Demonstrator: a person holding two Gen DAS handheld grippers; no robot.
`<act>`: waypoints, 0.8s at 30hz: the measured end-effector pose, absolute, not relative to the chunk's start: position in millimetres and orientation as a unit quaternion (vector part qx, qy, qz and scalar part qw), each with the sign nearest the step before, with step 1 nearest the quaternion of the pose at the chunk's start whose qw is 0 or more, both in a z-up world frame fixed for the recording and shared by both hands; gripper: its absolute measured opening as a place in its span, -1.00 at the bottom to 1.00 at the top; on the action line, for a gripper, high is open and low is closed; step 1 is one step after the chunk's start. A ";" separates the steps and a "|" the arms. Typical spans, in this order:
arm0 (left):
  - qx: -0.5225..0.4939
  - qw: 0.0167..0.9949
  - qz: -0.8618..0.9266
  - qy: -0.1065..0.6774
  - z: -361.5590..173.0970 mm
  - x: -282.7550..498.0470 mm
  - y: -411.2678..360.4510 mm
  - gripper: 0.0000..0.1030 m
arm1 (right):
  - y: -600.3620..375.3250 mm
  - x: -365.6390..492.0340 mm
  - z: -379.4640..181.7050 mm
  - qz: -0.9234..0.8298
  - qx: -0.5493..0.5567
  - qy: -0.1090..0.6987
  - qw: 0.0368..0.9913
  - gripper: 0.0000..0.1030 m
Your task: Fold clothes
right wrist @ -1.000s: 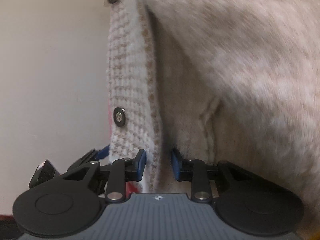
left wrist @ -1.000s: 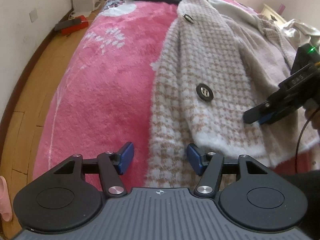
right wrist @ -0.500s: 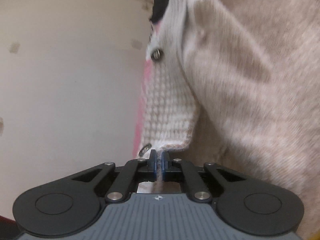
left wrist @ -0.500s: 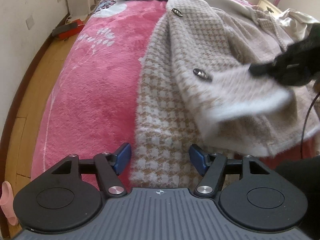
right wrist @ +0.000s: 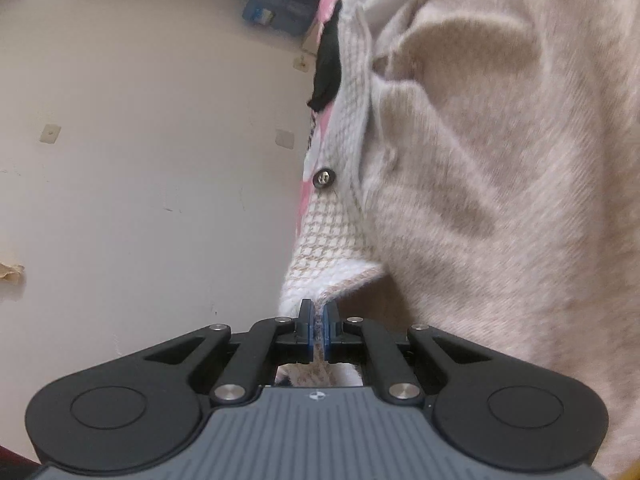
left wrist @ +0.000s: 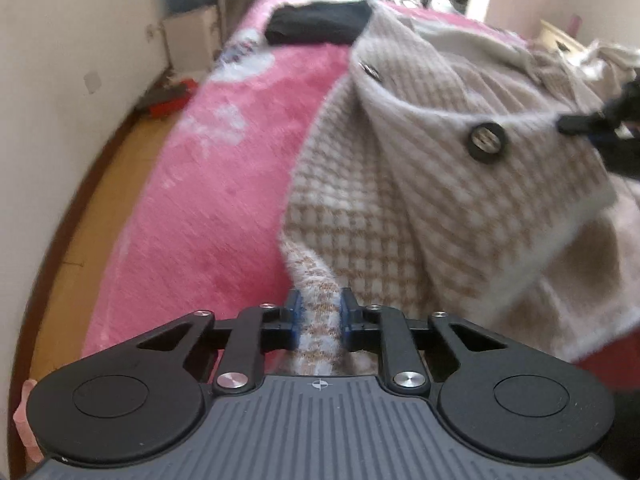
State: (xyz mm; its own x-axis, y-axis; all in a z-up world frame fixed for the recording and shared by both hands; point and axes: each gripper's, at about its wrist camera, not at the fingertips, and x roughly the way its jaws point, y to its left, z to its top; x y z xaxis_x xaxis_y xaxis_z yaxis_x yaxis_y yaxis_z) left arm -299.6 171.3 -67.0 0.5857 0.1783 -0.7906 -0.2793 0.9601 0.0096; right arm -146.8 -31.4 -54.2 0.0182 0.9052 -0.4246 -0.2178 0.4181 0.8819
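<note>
Looking along the left hand-held gripper (left wrist: 319,317), its blue pads have just been closing and now pinch a bunched corner of the fuzzy beige-and-white houndstooth knit cardigan (left wrist: 400,184). That cardigan lies spread over the fluffy pink blanket on the bed (left wrist: 224,168), with its front panel lifted toward the right edge of the view. There the black tip of the right hand-held gripper (left wrist: 576,122) holds the panel's edge, though blur and the frame cut off most of it. A large round dark button (left wrist: 486,142) sits on the raised panel and a second, smaller-looking button (left wrist: 370,71) shows higher up. A folded black garment (left wrist: 316,24) rests near the far end of the bed. By the wall, a red object on the wooden floor (left wrist: 170,102) is too blurred to identify.

From the right wrist view, the right hand-held gripper (right wrist: 318,328) stands nearly closed, pads clamped on a thin edge of the cardigan (right wrist: 500,200), whose plain beige underside fills the right half of the frame. A strip of the houndstooth face with one dark button (right wrist: 324,178) hangs beside the pale wall (right wrist: 140,160). The bed is mostly hidden behind the fabric.
</note>
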 end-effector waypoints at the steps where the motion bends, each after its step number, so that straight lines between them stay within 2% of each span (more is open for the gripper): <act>1: -0.040 0.893 0.139 0.425 -59.9 -297.0 173.6 -0.71 | -33.8 -148.3 -51.0 0.441 0.311 0.544 0.643 -0.90; 6: 0.049 0.909 0.203 0.361 -15.6 -269.8 204.5 -0.73 | -99.0 -122.9 -43.2 0.451 0.289 0.537 0.652 -0.90; 12: 0.154 0.900 0.292 0.284 46.1 -219.9 273.3 -0.73 | -92.2 -123.2 -24.3 0.492 0.252 0.534 0.640 -0.90; 16: 0.173 0.887 0.309 0.296 60.9 -181.3 317.1 -0.71 | -87.3 -130.8 -22.4 0.503 0.228 0.542 0.633 -0.90; 19: 0.176 0.863 0.311 0.358 25.1 -146.4 346.6 -0.62 | -84.4 -132.5 -41.2 0.484 0.220 0.567 0.629 -0.90; 21: 0.189 0.835 0.310 0.414 -18.6 -128.3 360.0 -0.44 | -84.1 -134.3 -52.9 0.465 0.219 0.587 0.625 -0.90; 24: 0.186 0.781 0.320 0.502 -82.1 -122.1 377.7 -0.42 | -84.4 -135.7 -64.6 0.447 0.210 0.606 0.623 -0.90</act>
